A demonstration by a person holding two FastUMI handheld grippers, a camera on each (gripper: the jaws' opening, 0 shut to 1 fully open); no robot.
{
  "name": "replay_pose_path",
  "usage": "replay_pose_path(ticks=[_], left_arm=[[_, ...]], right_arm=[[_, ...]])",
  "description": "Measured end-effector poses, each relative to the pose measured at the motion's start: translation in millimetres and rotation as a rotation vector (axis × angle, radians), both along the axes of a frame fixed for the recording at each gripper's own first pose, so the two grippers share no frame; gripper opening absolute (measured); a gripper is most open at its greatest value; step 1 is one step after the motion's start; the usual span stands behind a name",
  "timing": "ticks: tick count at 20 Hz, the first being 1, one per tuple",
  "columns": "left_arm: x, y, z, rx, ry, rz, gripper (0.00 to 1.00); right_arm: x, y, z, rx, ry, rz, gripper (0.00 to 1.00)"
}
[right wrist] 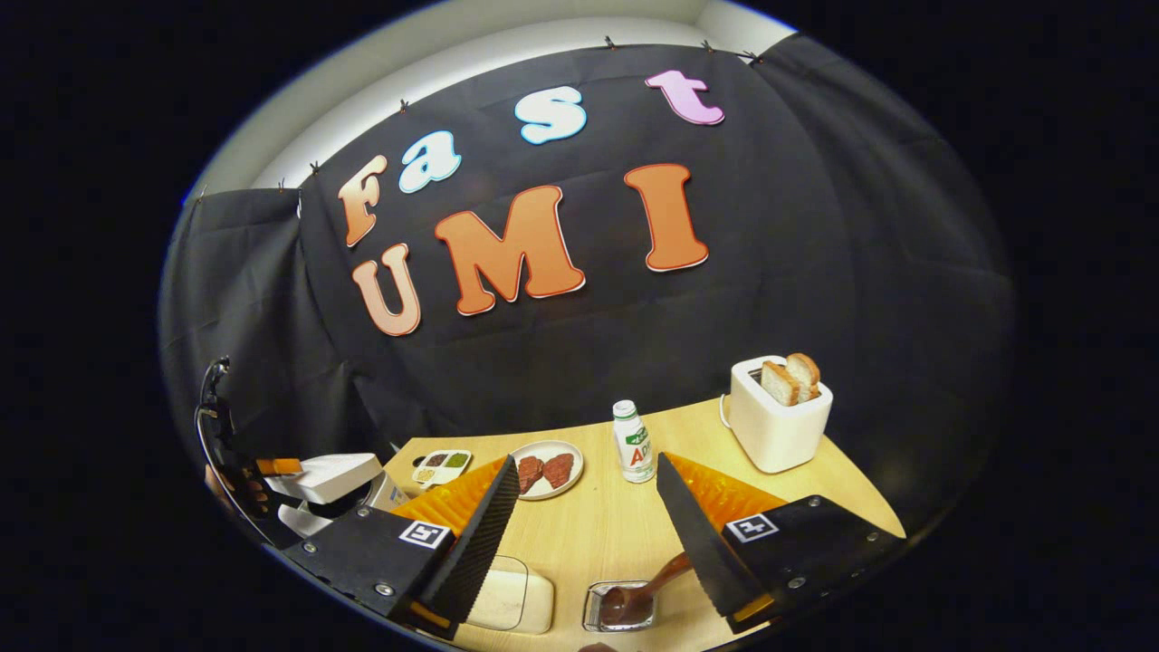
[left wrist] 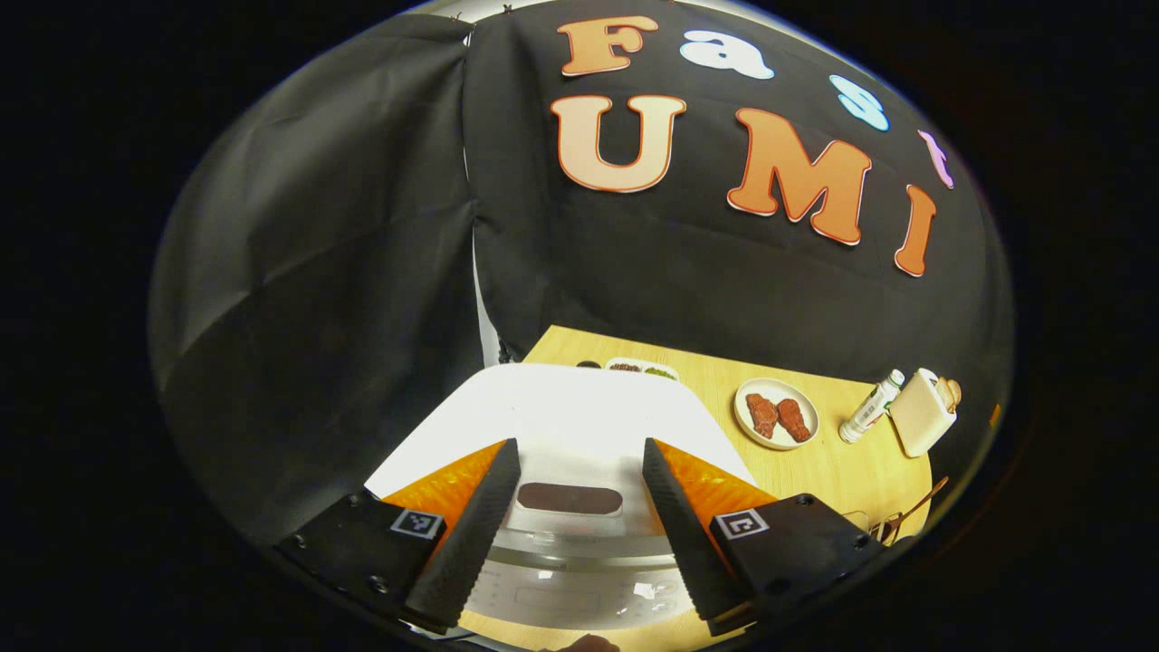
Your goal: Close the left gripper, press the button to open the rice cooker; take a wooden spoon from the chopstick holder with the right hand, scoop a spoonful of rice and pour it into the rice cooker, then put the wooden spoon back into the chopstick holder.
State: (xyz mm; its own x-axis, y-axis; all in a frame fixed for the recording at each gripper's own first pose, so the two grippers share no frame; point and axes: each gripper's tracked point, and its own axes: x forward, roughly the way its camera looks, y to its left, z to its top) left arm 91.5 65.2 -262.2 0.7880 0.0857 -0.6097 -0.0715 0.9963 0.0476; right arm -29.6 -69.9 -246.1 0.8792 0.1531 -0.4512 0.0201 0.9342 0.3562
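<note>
The white rice cooker [left wrist: 579,426] sits right below my left gripper [left wrist: 579,475], its lid down. The dark oval button [left wrist: 569,498] lies between the two fingers, which stand wide apart and open. In the right gripper view the cooker [right wrist: 330,478] is at the far left, with the left gripper [right wrist: 272,468] and a hand over it. My right gripper [right wrist: 587,493] is open above the table and holds nothing. Below it a brown wooden spoon [right wrist: 647,589] leans in a small metal chopstick holder [right wrist: 598,616]. Left of the holder is a white lidded box [right wrist: 512,598]; what it holds is hidden.
On the wooden table [right wrist: 616,534] stand a plate of brown meat pieces [right wrist: 543,471], a small white bottle [right wrist: 634,444], a white toaster with bread slices [right wrist: 779,412] and a divided condiment dish [right wrist: 441,466]. The black cloth wall closes the back.
</note>
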Motion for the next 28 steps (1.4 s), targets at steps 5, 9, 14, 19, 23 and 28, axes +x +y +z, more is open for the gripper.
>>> replay_pose_path(ticks=[5, 9, 14, 19, 23, 28], left_arm=[[-25, 9, -48, 0.030, 0.176, 0.009, 0.94], [-15, 3, -56, 0.038, 0.193, -0.001, 0.95], [-13, 6, -55, 0.041, 0.212, -0.001, 0.95], [4, 5, -34, 0.063, 0.118, 0.037, 0.97], [16, 6, 31, 0.078, -0.076, 0.055, 0.95], [-4, -20, 126, 0.097, -0.322, 0.030, 0.95]], right_arm=[[2, 5, -10, 0.011, 0.006, 0.016, 0.95], [3, 5, -14, 0.007, 0.009, 0.017, 0.95], [-2, 1, -18, -0.003, 0.010, 0.013, 0.95], [-9, -11, -7, -0.022, -0.009, 0.010, 0.95], [-3, -23, 5, -0.056, -0.033, 0.001, 0.95], [21, -17, 46, -0.158, -0.157, 0.019, 0.95]])
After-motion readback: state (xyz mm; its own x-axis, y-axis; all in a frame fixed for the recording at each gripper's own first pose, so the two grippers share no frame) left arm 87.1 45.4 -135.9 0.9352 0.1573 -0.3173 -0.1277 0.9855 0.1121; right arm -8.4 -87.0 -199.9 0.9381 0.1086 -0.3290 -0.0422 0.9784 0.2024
